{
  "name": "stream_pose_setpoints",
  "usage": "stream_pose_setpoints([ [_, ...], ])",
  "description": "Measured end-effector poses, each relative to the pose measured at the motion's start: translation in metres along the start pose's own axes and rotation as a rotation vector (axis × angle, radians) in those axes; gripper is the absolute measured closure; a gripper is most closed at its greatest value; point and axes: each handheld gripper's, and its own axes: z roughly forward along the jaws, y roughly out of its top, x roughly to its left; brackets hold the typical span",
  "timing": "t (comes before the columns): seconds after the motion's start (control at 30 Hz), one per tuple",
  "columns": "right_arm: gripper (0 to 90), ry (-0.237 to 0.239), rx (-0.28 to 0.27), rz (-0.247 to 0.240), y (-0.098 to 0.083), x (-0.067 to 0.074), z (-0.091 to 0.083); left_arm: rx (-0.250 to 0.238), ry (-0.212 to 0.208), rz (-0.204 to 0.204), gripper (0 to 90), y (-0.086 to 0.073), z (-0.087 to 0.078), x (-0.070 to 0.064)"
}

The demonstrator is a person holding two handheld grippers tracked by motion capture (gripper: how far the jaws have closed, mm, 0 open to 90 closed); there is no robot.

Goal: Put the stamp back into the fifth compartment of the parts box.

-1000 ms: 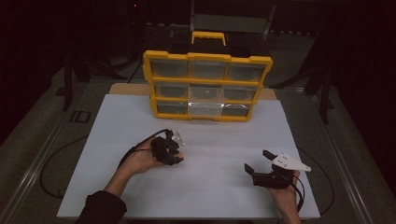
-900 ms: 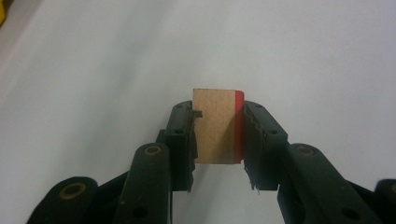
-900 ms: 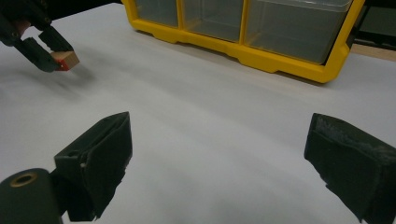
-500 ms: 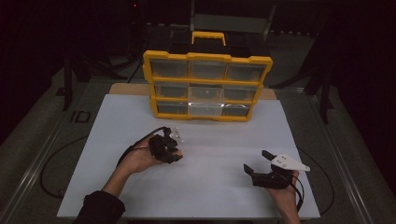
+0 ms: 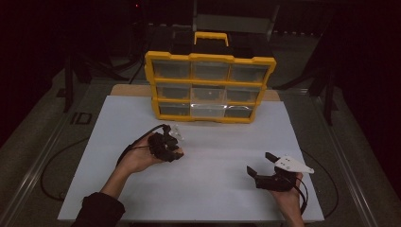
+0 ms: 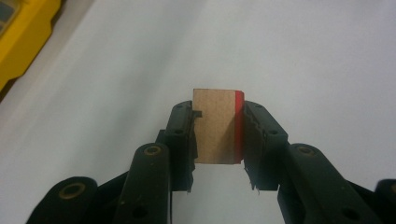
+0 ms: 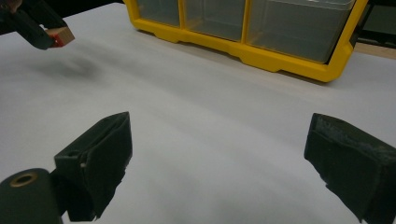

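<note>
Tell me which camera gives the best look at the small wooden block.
The left gripper view: the block sits close up between the left gripper's jaws, its red side plain. The right gripper view shows it small and far off, top left. In the high view the hand mostly hides it.

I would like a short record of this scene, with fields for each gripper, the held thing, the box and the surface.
left gripper: shut on block
block: small, brown with one red face, held between the jaws above the sheet
right gripper: open, holds nothing, low over the sheet
organizer: yellow, clear drawers, black-and-yellow handle on top, at far edge of the sheet
sheet: white, covers the table
</note>
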Motion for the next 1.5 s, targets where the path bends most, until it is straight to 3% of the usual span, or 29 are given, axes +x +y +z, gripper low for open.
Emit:
stream_pose_setpoints([
  [1.07,7.4,0.008,0.004,0.004,-0.001,0.001,0.002,-0.072,-0.004,-0.031,66.5,0.014,-0.029,0.012],
  [1.5,7.4,0.009,0.004,0.007,-0.001,0.000,0.002,-0.092,0.000,-0.026,66.5,0.021,-0.040,0.017],
])
